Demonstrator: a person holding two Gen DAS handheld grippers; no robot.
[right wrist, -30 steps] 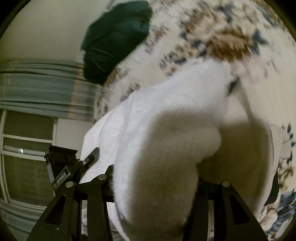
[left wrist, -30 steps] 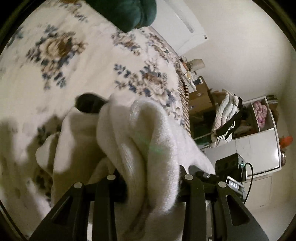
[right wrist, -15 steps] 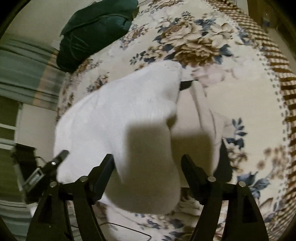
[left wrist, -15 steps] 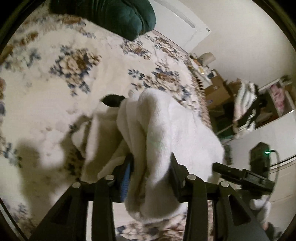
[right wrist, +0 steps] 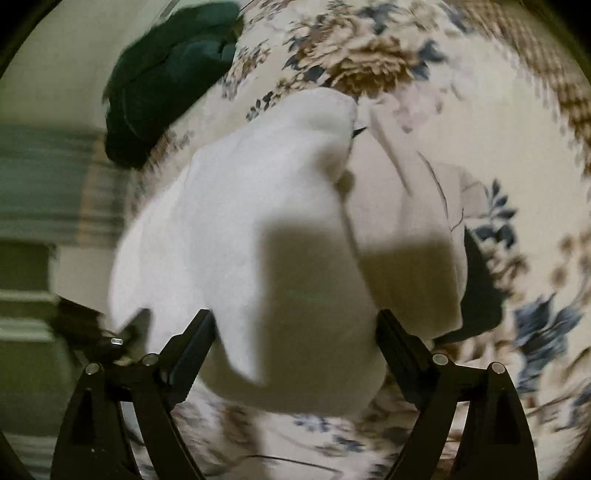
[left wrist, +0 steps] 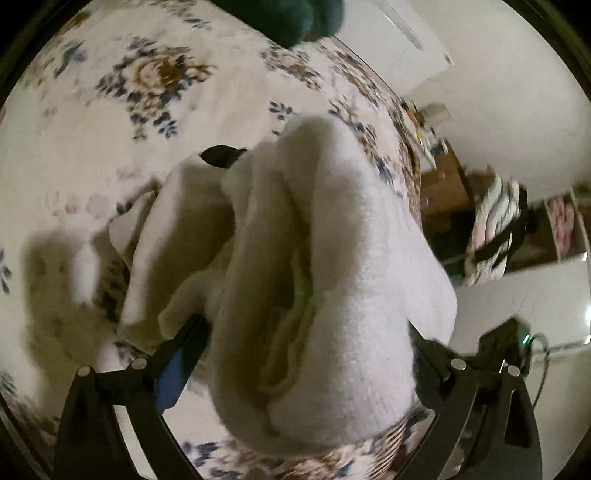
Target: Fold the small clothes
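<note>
While no writing is legible, both claws, left (left wrist: pixel 295 354) and right (right wrist: pixel 295 343), have just released the white garment (left wrist: pixel 325 258).

My left wrist camera sits just behind the left gripper (left wrist: pixel 303 350) and looks forward and steeply down along its fingers, very close to the white garment (left wrist: pixel 325 258) between them. Beyond the gripper it takes in the flowered bedspread (left wrist: pixel 110 129), with a green cushion (left wrist: pixel 291 14) far ahead and shelves off to the gripper's right. My right wrist camera sits the same way behind the right gripper (right wrist: pixel 295 336), equally close and tilted down, with a window to that gripper's left. Both views share the garment (right wrist: pixel 240 221), the bedspread (right wrist: pixel 498 147) and the cushion (right wrist: pixel 166 74) ahead.
</note>
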